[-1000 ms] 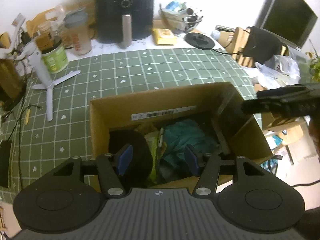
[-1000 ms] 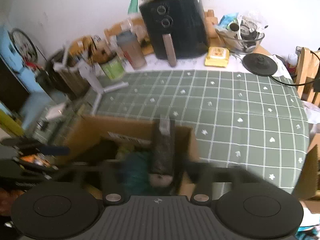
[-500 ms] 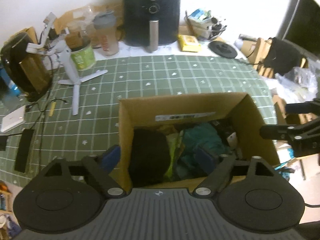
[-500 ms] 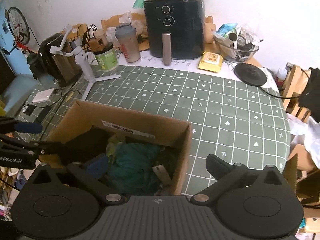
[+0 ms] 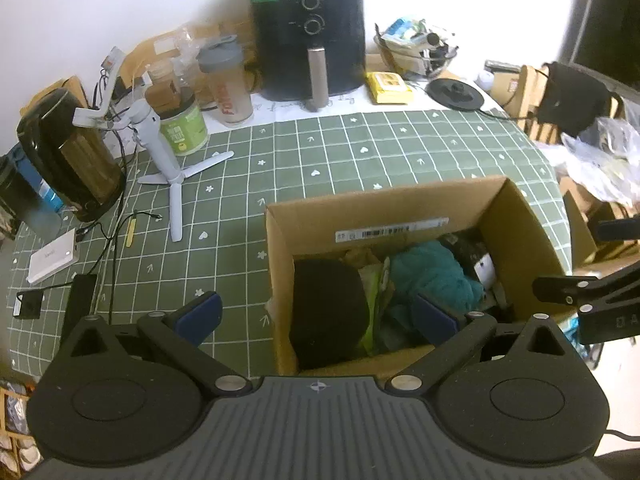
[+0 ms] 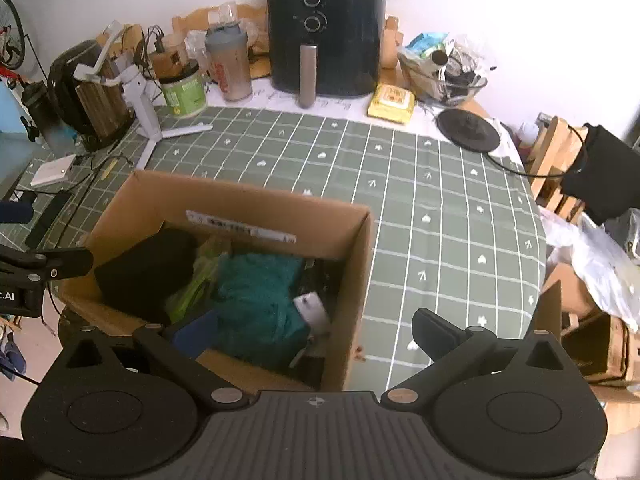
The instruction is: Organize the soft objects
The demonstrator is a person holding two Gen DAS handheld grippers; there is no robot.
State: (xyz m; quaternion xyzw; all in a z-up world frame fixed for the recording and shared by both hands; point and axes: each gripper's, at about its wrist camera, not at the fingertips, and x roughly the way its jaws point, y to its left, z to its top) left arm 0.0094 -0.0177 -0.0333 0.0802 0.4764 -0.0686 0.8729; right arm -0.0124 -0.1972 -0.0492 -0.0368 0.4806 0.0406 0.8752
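An open cardboard box (image 5: 384,200) stands on the green checked tablecloth. In it lie a black soft bundle (image 5: 328,308), a yellow-green piece (image 5: 374,300), a teal fuzzy cloth (image 5: 432,276) and a dark item with a white tag (image 5: 485,270). My left gripper (image 5: 316,314) hangs above the box's near left corner, its jaws opening wide with nothing held between them. My right gripper (image 6: 316,332) is open and empty over the box's (image 6: 248,196) near right corner, above the teal cloth (image 6: 260,296). Each gripper shows at the edge of the other's view.
At the back of the table stand a black air fryer (image 5: 310,36), a shaker bottle (image 5: 228,80), a green tub (image 5: 186,128), a white tripod (image 5: 168,160) and a kettle (image 5: 68,152). Cables and a white power bank (image 5: 52,260) lie at the left. Chairs and bags crowd the right.
Both grippers' jaws have spread from partly closed to wide open and pulled back up from the box. The dark tagged item, between the right jaws a second ago, now lies in the box.
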